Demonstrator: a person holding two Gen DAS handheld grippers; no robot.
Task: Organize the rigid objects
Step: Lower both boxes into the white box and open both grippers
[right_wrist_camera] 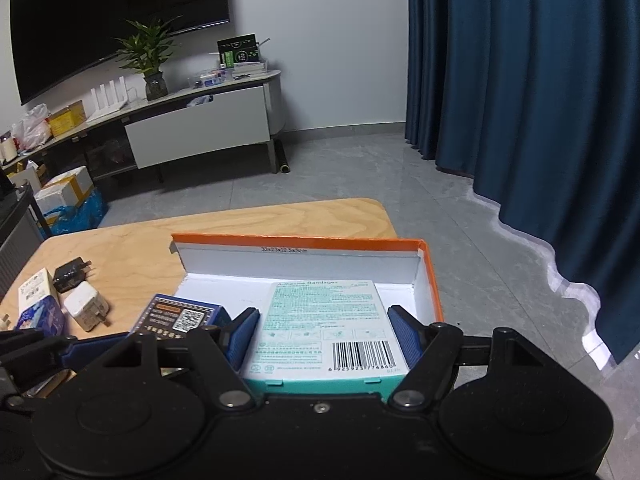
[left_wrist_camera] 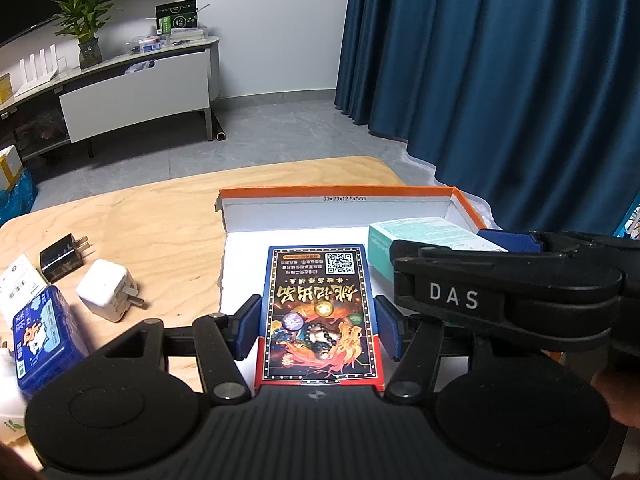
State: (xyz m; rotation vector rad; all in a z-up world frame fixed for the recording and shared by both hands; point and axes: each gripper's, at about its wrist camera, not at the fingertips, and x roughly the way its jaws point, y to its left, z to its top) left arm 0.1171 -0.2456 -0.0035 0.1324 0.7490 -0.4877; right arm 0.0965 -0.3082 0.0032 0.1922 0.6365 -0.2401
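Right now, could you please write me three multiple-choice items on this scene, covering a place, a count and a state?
1. Where do the two plug chargers lie?
A. inside the orange box
B. on the wooden table, left of the box
C. on the floor

2. How many plug chargers show?
A. one
B. two
C. four

3. What does the left gripper hold?
A. nothing
B. a white charger
C. the dark card box

Key: 1 B, the black charger and white charger rest on the wooden table, outside the orange box. 2 B, one black and one white. 3 C, the left gripper has its jaws against both sides of the dark card box, while the right gripper holds the bandage box.
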